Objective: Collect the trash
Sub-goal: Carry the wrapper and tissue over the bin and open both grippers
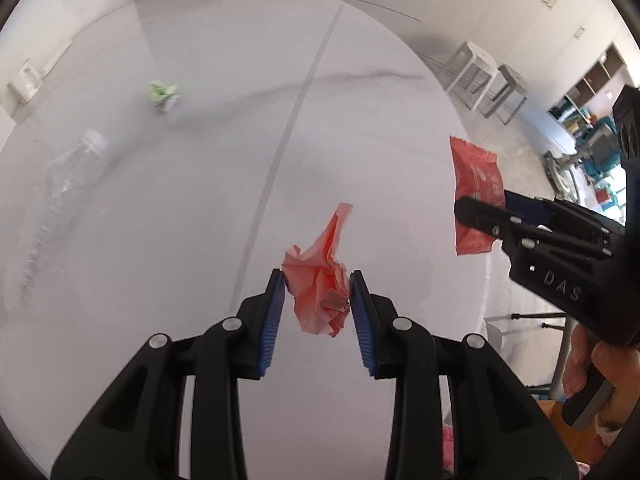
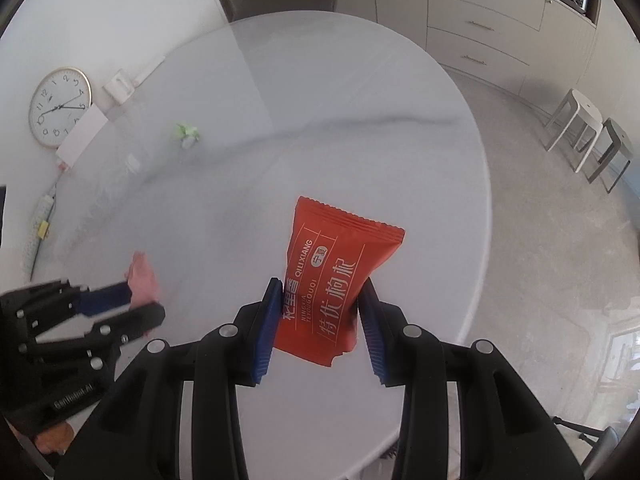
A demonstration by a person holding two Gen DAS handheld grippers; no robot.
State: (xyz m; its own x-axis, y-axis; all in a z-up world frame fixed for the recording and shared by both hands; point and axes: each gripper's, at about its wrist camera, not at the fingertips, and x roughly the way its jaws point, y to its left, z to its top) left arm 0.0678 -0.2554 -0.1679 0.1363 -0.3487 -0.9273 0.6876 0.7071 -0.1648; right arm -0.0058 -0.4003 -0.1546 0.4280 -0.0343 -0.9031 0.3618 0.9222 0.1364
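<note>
Round white marble-look table taken as landmark; broad bare surface noted across its middle, with its curved rim on the right-gripper side and open floor beyond.

Clear crushed plastic bottle with white cap lay on the table toward its far left, long axis running roughly from near to far, nearer the left gripper than the right. Not yet collected.

Red foil snack packet with white lettering held clear above the table near that rim, pinched across its lower half in the right gripper, long axis pointing away from the tool.

Crumpled pink paper tissue held above the table's near middle, clamped between the blue pads of the left gripper, loose tail trailing forward.

Small green-and-white crumpled wrapper lay beyond the bottle, well apart from both tools.

No bin visible; judged that both loads need dropping off before the far items, likely off the table's near edge.
</note>
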